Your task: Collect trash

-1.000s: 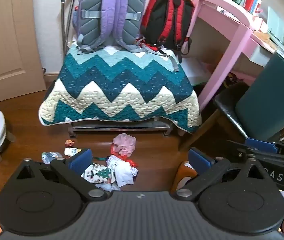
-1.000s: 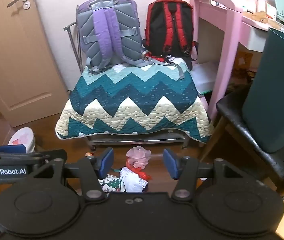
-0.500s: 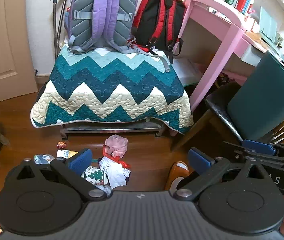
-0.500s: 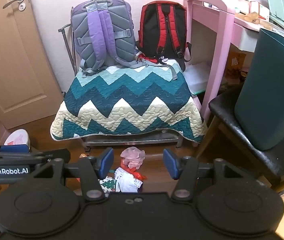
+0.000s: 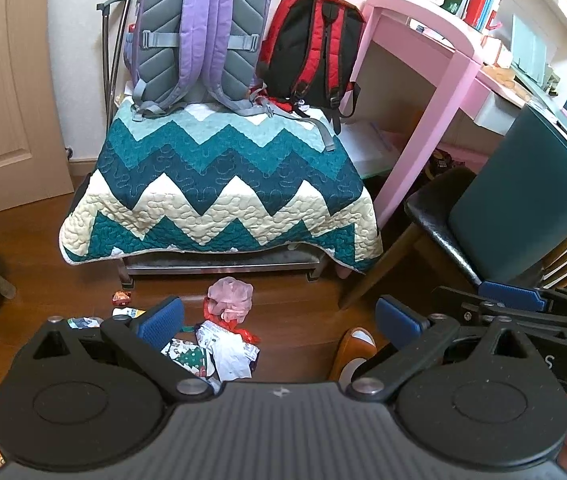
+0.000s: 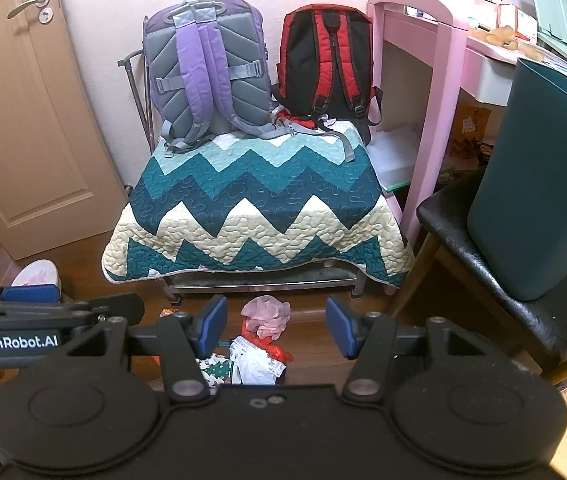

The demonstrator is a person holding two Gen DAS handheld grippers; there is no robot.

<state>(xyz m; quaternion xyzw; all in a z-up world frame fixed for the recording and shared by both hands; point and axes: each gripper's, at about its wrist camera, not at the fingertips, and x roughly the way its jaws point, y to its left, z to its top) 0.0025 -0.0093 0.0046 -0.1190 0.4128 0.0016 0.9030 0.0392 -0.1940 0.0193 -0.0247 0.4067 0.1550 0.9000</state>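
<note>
Left wrist: two backpacks, one quilt.

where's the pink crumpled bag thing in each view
Left wrist: pink crumpled bag lies on the floor, centre-left, just beyond the left gripper.
Right wrist: the bag lies low in the centre, between the right gripper fingers.
Shared landmark: zigzag quilt right behind it.

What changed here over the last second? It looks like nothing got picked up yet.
Both cameras drew back and rose a little, so the quilted bench and the trash pile sit smaller and farther off. Nothing was grasped or released: the left gripper and right gripper stay open and empty. The trash lies as before.
</note>
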